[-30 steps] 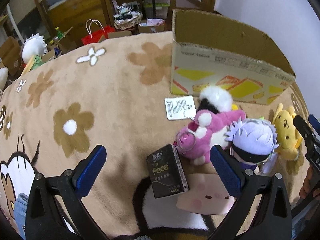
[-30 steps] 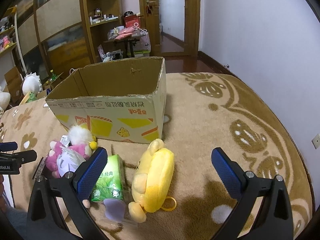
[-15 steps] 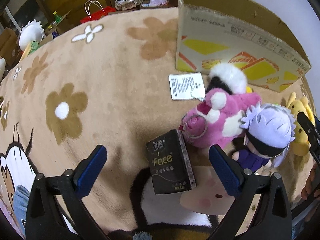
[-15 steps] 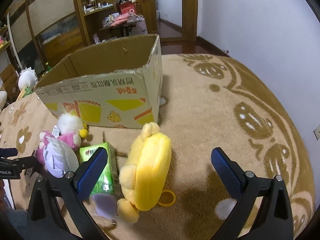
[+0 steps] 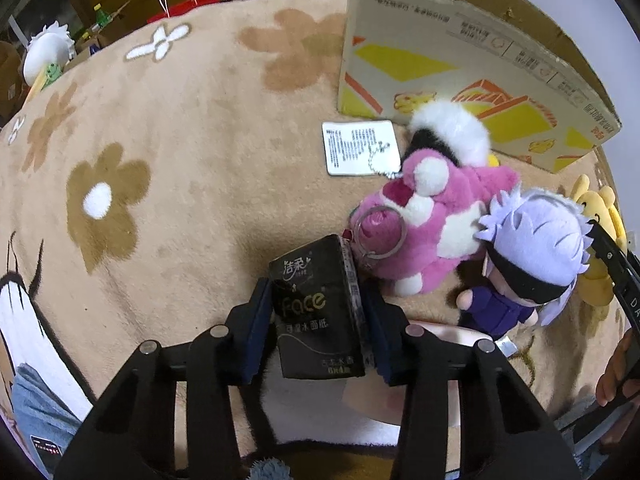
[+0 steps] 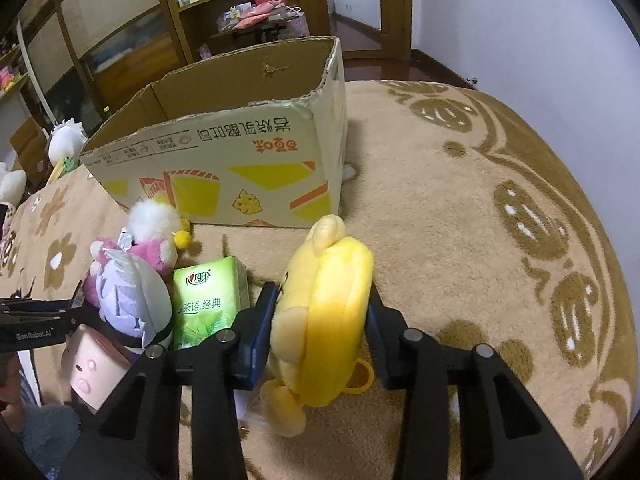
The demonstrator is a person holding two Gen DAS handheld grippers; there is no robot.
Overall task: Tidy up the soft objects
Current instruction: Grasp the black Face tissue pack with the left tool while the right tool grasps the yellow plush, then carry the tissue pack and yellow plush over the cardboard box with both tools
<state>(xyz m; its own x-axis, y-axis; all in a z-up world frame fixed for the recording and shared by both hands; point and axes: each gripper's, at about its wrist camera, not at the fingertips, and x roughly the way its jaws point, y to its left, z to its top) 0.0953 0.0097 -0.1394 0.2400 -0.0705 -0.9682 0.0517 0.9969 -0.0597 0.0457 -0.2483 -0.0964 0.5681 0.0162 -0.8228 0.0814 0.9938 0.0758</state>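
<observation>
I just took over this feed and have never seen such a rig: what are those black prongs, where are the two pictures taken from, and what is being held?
No robot: a person holds a two-finger gripper in each hand, with a fisheye camera on each looking along its fingers.

In the left wrist view, the left gripper has just been closing and now pinches a black tissue pack.

In the right wrist view, the right gripper has likewise just closed on a yellow plush toy.

Everything lies on a tan flowered carpet. Beside the black pack are a pink plush and a lilac-haired doll. A green tissue pack sits by the yellow toy. Behind stands an open cardboard box, probably the destination.
</observation>
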